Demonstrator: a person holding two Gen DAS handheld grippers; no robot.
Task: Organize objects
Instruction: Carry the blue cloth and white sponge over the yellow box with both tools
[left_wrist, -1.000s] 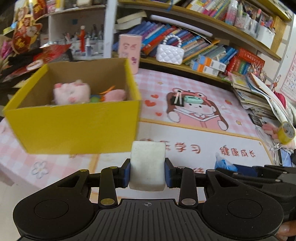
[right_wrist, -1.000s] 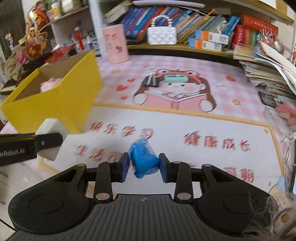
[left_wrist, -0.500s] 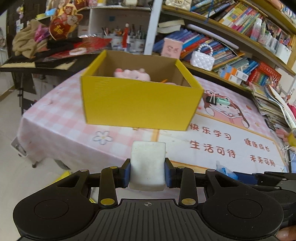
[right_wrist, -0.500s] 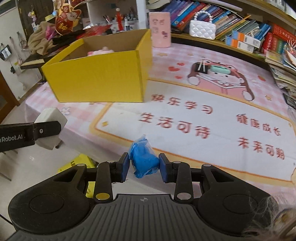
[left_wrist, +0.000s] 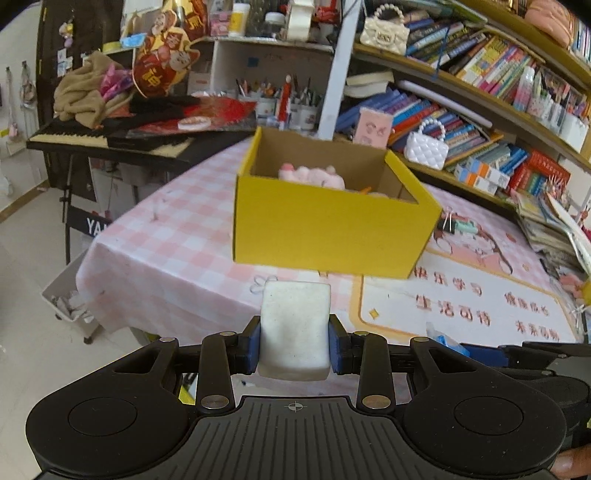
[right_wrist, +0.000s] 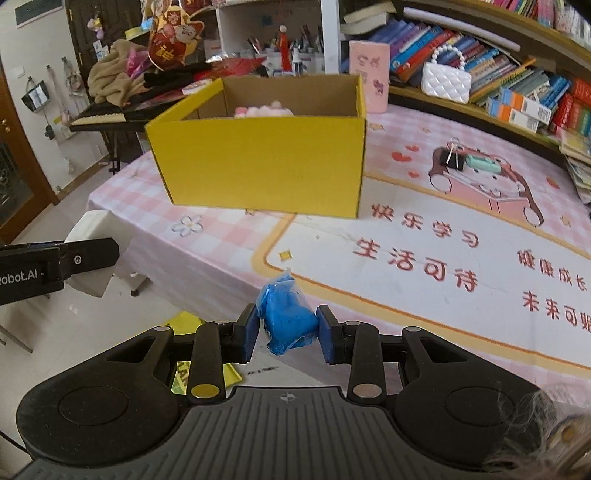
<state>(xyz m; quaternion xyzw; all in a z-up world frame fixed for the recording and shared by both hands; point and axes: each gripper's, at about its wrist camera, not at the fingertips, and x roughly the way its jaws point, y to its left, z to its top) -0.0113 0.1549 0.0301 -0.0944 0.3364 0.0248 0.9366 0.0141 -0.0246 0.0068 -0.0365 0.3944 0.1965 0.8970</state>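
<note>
The left tool (left_wrist: 294, 345) pinches a white sponge block (left_wrist: 294, 328) between its blue pads, the block standing upright and rising above the fingertips. The right tool (right_wrist: 286, 334) is clamped on a blue lump wrapped in clear plastic (right_wrist: 286, 319). Both are held off the near edge of the counter (right_wrist: 424, 236), which is covered with a pink checked cloth and a cartoon mat. Ahead of both tools, well apart from them, sits an open yellow cardboard box (left_wrist: 328, 229) with a pink plush toy (left_wrist: 314, 175) inside. Beyond the right tool, to its right on the mat, a black binder clip (right_wrist: 452, 158) lies just beside a mint-green eraser (right_wrist: 482, 162).
</note>
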